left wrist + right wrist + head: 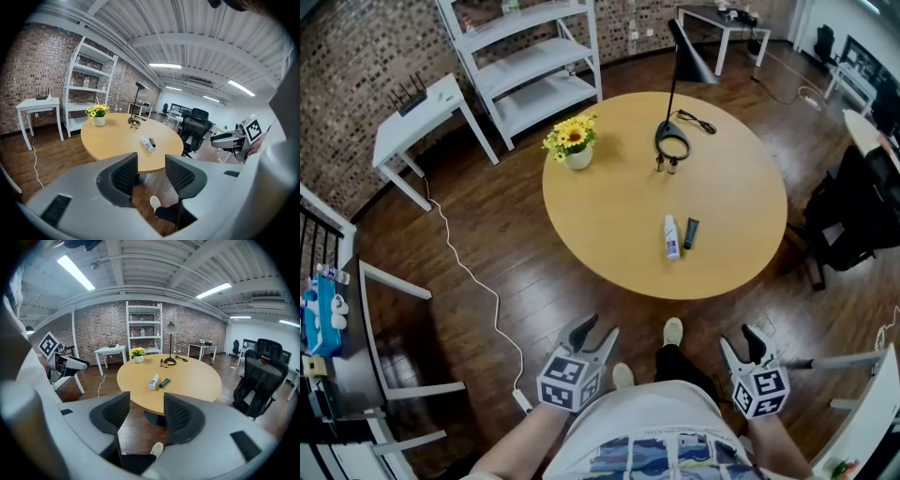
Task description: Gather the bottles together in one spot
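The left hand-held gripper point(595, 330) and right hand-held gripper point(739, 339) are held released; the white bottle point(671, 236), likely light and slippery, is best taken mid-body.

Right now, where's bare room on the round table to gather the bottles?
Free: the left front of the table, between the flower pot and the white bottle; also the right side, from the dark tube to the rim. Crowded: the far side, where the lamp base, its cord and two small bottles sit close together.

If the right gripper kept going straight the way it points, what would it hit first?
Likely the floor under the table's near edge, or its pedestal; depth is unclear.
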Tool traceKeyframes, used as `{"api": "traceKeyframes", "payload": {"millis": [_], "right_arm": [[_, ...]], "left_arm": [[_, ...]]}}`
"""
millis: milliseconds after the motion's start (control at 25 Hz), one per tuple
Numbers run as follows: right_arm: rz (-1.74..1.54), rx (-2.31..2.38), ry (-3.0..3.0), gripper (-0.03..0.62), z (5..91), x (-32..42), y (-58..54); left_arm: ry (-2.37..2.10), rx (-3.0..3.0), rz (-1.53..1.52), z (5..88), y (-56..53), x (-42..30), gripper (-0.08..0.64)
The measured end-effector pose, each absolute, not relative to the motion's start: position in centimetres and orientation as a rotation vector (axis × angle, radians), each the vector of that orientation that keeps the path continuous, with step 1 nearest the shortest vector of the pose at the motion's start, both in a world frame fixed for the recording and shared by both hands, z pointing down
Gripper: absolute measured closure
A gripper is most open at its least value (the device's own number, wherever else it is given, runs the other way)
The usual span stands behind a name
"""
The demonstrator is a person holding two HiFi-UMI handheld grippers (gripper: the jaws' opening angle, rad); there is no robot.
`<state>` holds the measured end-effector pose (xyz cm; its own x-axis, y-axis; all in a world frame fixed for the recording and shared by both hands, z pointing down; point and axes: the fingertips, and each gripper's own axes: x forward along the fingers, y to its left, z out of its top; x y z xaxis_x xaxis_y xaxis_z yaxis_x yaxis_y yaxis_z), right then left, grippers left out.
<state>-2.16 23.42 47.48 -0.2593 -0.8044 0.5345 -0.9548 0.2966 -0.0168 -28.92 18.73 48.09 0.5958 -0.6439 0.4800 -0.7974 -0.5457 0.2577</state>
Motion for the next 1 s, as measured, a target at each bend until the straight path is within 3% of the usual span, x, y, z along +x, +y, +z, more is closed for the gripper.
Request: {"api": "traceKeyframes", "payload": {"millis": [680, 1000], "right_arm": [[0.505, 1.405, -2.173, 0.342, 52.8, -1.2, 13.2], [-0.038, 0.825, -2.136, 0.342, 58.2, -0.5, 2.9]], "left_arm": [[-1.192, 2.307, 0.456, 49.3, 13.6, -26.8, 0.383], [-1.292, 2.229, 0.464, 48.7, 8.1, -24.7, 0.383]]}}
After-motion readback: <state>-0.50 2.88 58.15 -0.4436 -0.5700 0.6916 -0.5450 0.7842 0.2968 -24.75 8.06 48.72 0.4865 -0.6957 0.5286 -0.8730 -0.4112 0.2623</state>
